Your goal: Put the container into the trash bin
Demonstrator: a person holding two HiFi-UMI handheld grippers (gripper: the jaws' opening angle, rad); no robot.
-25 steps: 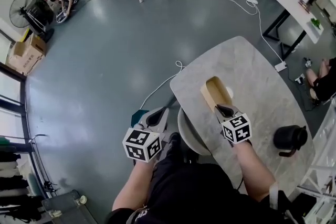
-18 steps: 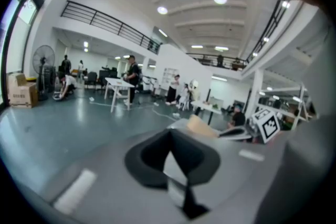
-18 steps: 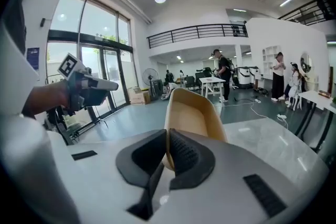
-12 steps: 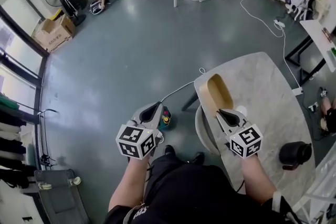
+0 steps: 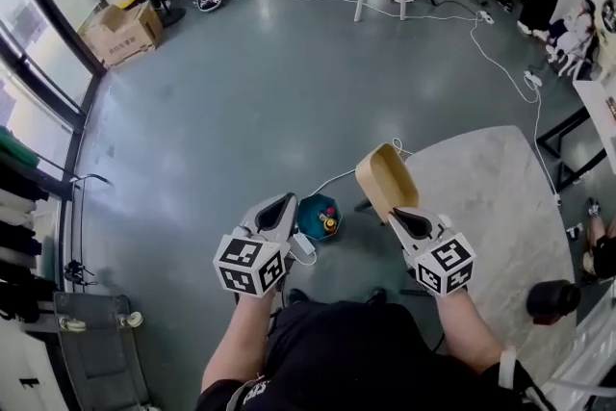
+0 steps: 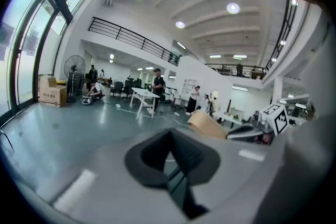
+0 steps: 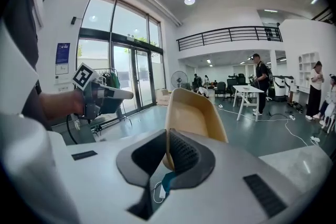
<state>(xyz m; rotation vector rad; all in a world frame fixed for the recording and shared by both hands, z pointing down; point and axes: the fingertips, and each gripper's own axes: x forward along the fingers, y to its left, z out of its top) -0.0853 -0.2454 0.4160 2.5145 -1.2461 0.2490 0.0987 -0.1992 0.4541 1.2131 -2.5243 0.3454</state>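
In the head view the left gripper (image 5: 286,202) sits at about seven o'clock of centre. In its own view its jaws are closed together with nothing between them (image 6: 168,136). Just beside its tip, at about four o'clock of it, a teal trash bin (image 5: 306,218) stands on the grey floor with a few small things inside. The tan container (image 5: 383,178) is up in the air at about two o'clock of the bin and apart from it. It shows against the floor, just left of the edge of the marble table (image 5: 491,197). The right gripper (image 5: 395,217) is at about five o'clock of the container, and the container rises from its tip toward eleven o'clock. The right gripper view shows the jaws (image 7: 167,136) clenched on the near wall of the container (image 7: 191,113), one pad inside and one outside, with the open side facing the camera. A black jug (image 5: 551,300) stands on the table at about four o'clock of the right gripper.
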